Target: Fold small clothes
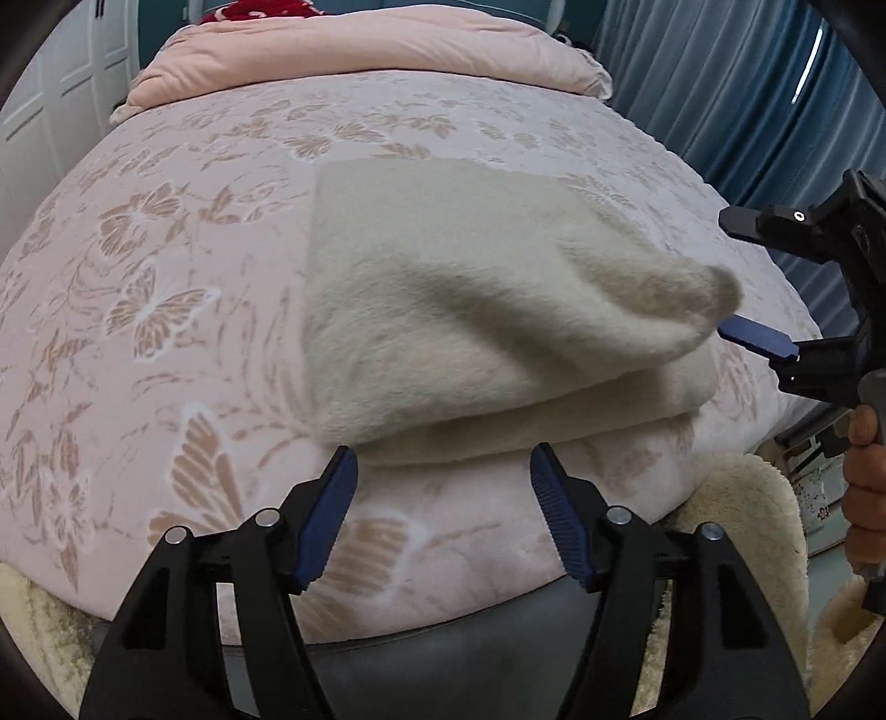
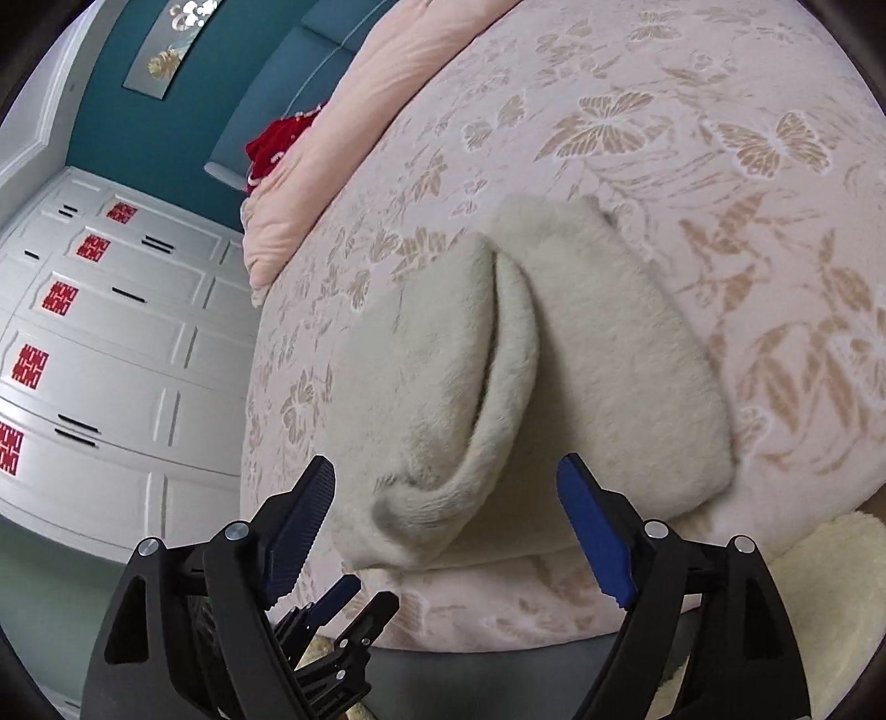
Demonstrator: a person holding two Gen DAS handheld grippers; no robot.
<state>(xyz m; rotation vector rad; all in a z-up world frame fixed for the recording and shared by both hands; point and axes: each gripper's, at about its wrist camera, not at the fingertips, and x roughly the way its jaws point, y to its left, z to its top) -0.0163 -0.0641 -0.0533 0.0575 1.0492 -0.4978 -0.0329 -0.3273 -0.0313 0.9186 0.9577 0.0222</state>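
Observation:
A cream fuzzy garment [image 1: 470, 310] lies folded in layers on the pink butterfly-patterned bed cover [image 1: 166, 277]. Its right corner curls up, raised off the lower layers. My left gripper [image 1: 443, 459] stands open just in front of the garment's near edge, with nothing pressed between its blue pads. My right gripper [image 1: 739, 277] is at the garment's right side, open, and the raised corner sits just at its jaws without being pinched. In the right wrist view the garment [image 2: 581, 360] shows a curled flap lying between the open right gripper [image 2: 446, 468] fingers. The left gripper [image 2: 362, 601] shows low at the bed's edge.
A folded pink quilt [image 1: 360, 50] and something red [image 2: 277, 144] lie at the bed's head. Blue curtains [image 1: 720, 83] hang on the right, white wardrobe doors [image 2: 111, 332] stand to the left. A cream fluffy rug [image 1: 736, 498] lies by the bed's near edge. A hand [image 1: 864, 487] holds the right gripper.

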